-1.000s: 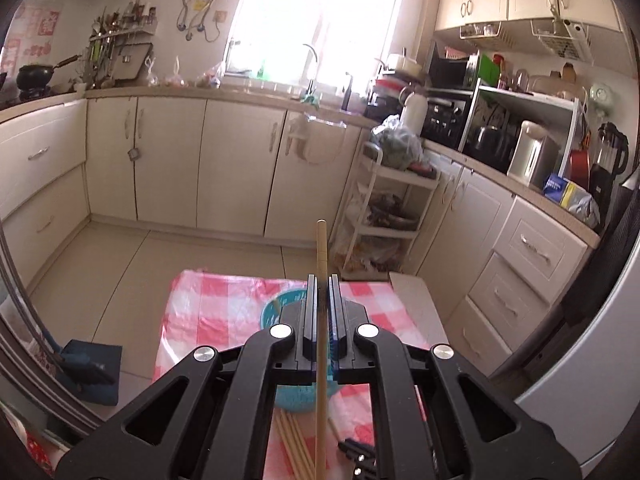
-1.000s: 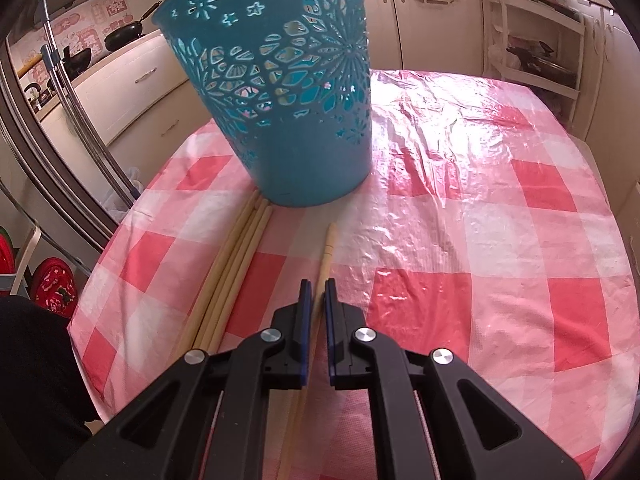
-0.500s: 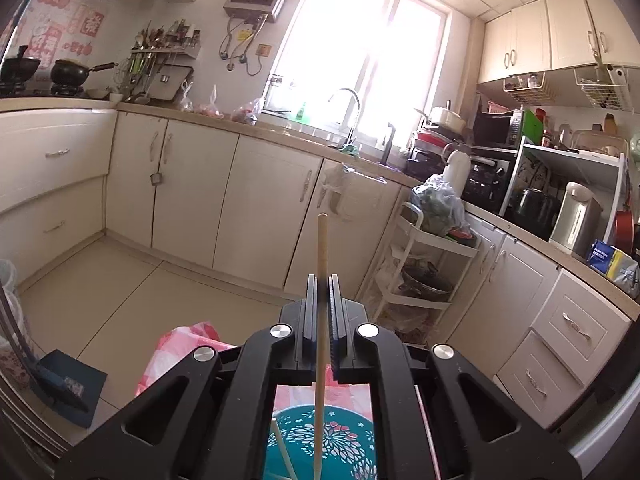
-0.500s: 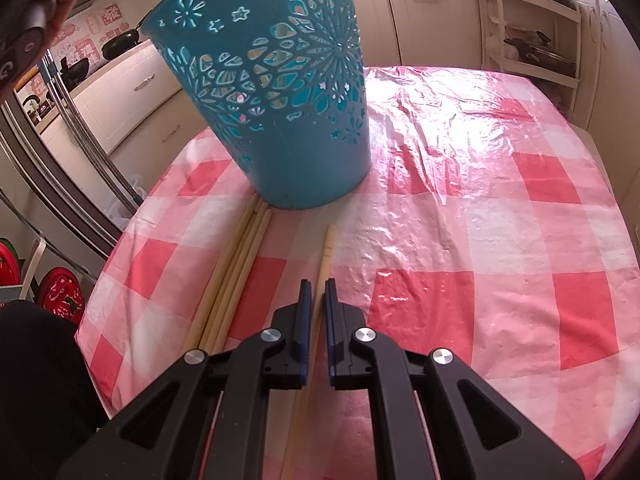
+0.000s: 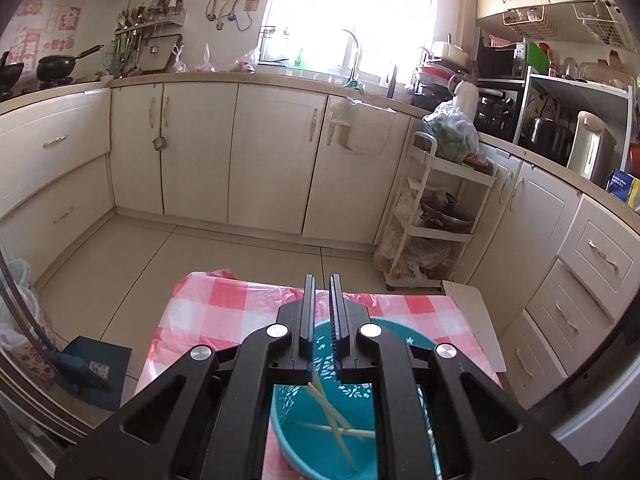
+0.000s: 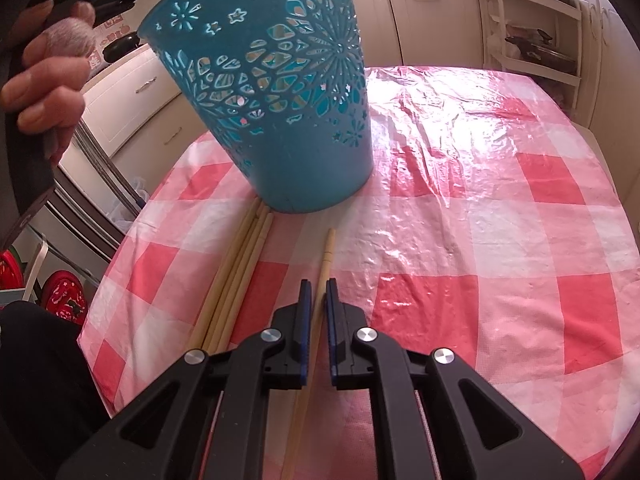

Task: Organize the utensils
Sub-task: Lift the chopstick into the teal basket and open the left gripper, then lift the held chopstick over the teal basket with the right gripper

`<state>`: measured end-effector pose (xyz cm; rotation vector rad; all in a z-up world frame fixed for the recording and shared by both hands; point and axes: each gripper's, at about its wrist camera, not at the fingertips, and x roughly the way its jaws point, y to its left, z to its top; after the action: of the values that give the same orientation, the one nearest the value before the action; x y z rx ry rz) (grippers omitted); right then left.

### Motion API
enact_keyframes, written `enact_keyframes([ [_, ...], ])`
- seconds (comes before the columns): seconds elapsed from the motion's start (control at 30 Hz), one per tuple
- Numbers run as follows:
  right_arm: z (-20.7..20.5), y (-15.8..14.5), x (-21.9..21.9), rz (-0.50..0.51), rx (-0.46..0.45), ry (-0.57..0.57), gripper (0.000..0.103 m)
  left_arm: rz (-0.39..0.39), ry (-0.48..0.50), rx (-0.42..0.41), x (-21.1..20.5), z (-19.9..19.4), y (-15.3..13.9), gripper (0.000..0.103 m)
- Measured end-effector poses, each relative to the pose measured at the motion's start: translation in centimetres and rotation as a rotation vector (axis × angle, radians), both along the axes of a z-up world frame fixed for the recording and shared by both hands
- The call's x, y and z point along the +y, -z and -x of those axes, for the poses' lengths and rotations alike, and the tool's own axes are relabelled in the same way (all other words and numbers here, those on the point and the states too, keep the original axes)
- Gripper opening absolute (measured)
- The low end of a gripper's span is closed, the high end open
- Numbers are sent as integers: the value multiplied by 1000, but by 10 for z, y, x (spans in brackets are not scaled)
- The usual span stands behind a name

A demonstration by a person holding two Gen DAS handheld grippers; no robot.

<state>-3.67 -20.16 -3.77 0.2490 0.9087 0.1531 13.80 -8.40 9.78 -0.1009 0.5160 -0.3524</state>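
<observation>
Teal bin (image 5: 328, 436) with chopsticks (image 5: 332, 420) under the empty, parted left tool (image 5: 321, 312); right tool (image 6: 315, 312) straddles a chopstick (image 6: 323, 268), not clamped; no readable labels.

red wall decorations (image 5: 60, 24), characters too blurred to read

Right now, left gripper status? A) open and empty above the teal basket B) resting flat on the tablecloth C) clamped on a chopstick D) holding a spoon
A: the left gripper shows a clear gap between its fingers with nothing in it, and it hangs over the teal basket, where chopsticks already lie inside.
</observation>
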Motion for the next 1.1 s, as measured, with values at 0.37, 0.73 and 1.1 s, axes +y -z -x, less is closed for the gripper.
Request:
enact_keyframes([
  [0.37,-1,-2,2,17,11,-1,8,27,-213,-17,105,50,1,78],
  [0.73,-6,-5,22,168,19,-8,8,16,-253,124,125,34,23,83],
  [1.1,14,-10,5,75,14,8,6,-50,-218,128,111,37,22,88],
])
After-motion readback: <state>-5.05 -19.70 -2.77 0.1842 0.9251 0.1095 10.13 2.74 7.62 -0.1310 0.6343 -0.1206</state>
